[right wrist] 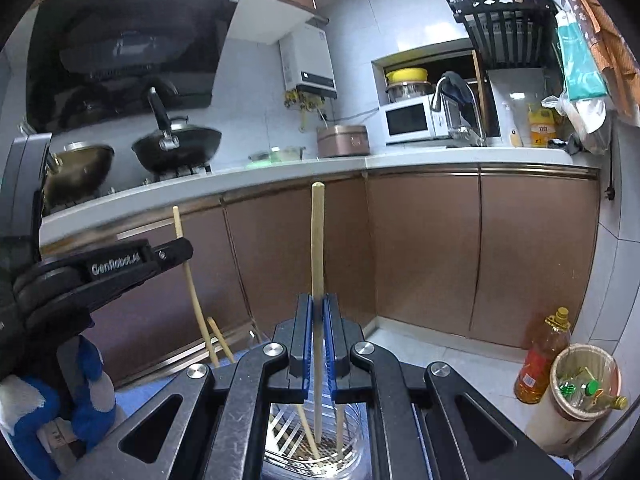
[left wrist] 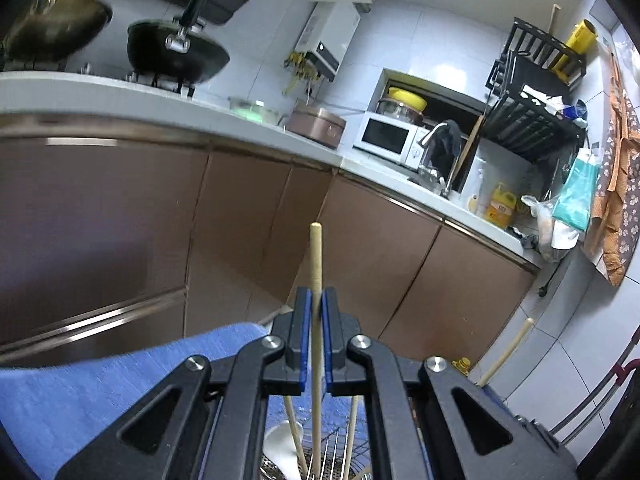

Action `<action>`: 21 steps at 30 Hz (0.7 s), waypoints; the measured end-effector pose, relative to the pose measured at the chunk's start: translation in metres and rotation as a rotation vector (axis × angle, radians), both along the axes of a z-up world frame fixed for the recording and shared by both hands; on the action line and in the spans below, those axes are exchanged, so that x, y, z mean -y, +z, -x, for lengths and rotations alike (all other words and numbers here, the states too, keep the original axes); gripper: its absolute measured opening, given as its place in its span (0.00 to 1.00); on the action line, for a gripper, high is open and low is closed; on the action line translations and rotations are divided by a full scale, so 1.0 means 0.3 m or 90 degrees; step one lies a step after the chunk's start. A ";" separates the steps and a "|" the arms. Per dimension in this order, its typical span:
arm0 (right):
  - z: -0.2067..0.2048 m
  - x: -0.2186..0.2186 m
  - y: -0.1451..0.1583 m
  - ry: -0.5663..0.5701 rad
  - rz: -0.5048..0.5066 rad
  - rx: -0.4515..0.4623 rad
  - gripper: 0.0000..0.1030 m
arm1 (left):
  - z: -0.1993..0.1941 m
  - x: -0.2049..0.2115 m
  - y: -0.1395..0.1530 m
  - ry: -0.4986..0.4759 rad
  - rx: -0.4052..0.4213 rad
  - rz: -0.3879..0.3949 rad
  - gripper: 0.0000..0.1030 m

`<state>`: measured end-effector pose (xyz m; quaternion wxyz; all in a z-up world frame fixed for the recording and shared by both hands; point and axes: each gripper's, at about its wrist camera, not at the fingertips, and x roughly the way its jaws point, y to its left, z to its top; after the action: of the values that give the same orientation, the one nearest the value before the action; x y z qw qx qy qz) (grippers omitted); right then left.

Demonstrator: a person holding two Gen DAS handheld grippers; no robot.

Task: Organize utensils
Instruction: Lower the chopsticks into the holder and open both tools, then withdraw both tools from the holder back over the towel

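1. left hand-held gripper (left wrist: 319, 300) is clamped tight on a wooden chopstick (left wrist: 316, 256), which stands upright between its blue pads.
2. right hand-held gripper (right wrist: 319, 306) likewise pinches a second chopstick (right wrist: 317, 240).
3. below both, a wire utensil basket (right wrist: 296, 440) holds more sticks.
4. beyond them, brown cabinets (right wrist: 420, 248) under the worktop (right wrist: 460, 158).

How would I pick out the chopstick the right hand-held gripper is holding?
Find the clear utensil holder below the right hand-held gripper. Several chopsticks stand in it; yours is the held chopstick, upright between the blue pads, rising tallest.
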<state>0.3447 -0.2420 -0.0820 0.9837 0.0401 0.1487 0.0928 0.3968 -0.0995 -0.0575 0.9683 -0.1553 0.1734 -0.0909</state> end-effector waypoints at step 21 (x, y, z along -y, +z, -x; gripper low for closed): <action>0.399 0.087 0.204 -0.028 -0.025 0.005 0.34 | 0.451 -0.166 0.197 -0.053 0.024 -0.089 0.41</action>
<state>0.2251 -0.2683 -0.0208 0.9851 0.0620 0.1425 0.0741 0.2613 -0.0496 0.0016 0.9751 -0.0785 0.1676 -0.1219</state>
